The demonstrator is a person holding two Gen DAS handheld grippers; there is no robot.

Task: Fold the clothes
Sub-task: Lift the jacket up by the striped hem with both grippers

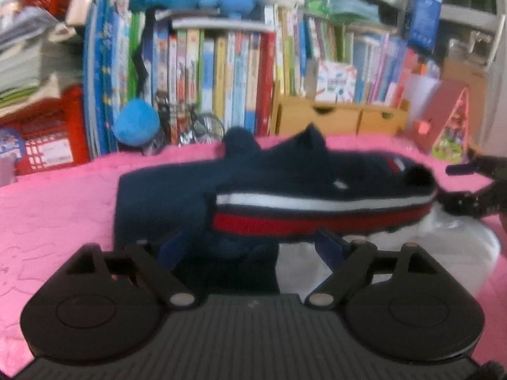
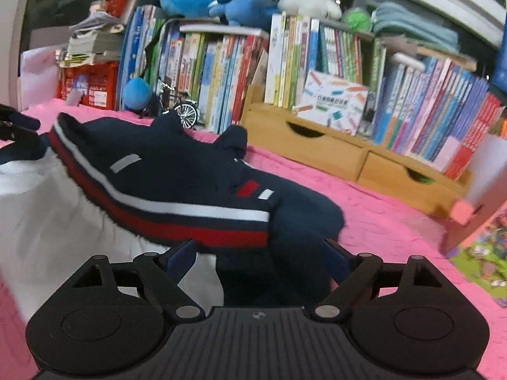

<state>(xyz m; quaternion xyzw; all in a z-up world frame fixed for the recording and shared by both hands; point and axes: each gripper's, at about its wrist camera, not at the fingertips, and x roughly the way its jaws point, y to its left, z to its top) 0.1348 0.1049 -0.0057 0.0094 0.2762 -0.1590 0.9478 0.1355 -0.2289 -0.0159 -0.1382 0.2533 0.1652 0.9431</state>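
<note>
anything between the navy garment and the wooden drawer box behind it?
Nothing. In the right wrist view, only bare pink cover lies between the navy garment and the wooden drawer box. The left wrist view agrees.

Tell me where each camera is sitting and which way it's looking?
Left wrist: rides the left gripper, faces the navy garment and books; own open fingers show, right gripper at far right.
Right wrist: rides the right gripper, faces the garment from its other end.
Shared: garment, pink cover, bookshelf.
</note>
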